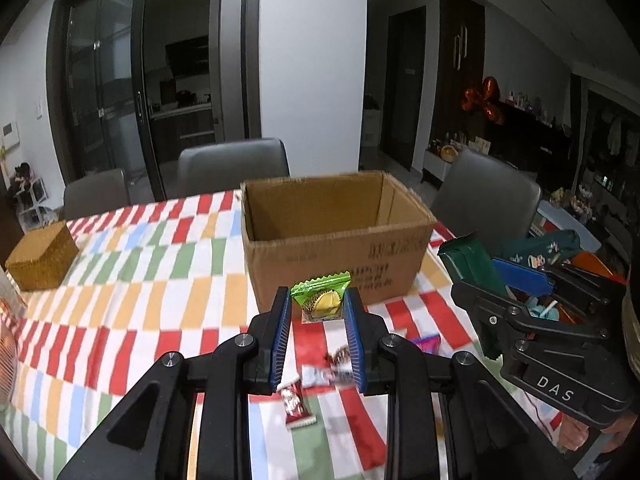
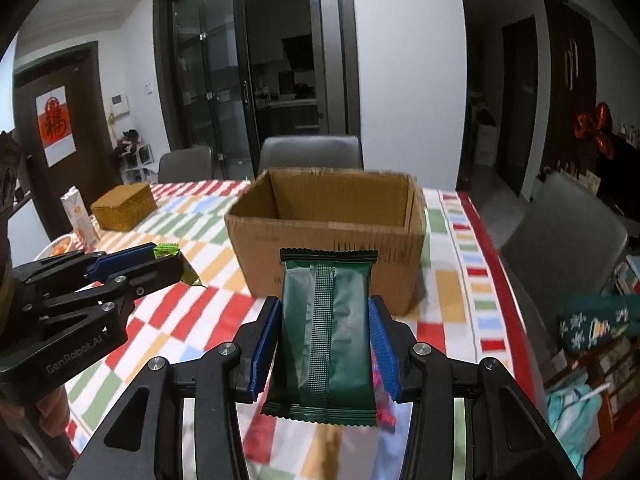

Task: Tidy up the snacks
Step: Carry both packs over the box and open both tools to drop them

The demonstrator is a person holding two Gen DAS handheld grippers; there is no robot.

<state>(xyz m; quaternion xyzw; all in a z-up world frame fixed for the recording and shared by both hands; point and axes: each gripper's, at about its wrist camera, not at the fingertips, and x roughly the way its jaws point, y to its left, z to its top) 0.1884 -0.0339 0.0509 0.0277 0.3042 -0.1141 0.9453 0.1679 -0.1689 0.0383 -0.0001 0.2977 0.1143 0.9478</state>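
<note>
Left wrist view: small green durian-print candy packet [image 1: 322,297] is pinched by the left gripper [image 1: 318,340] above the checkered tablecloth [image 1: 132,280], near the open brown cardboard box [image 1: 340,248] | Right wrist view: dark green foil snack pouch [image 2: 328,336] is clamped upright by the right gripper [image 2: 326,350], box [image 2: 328,236] just beyond.

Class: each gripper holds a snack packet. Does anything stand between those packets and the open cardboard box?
Nothing visible does. The green durian packet and dark green packet face the cardboard box over bare tablecloth; its top is open.
</note>
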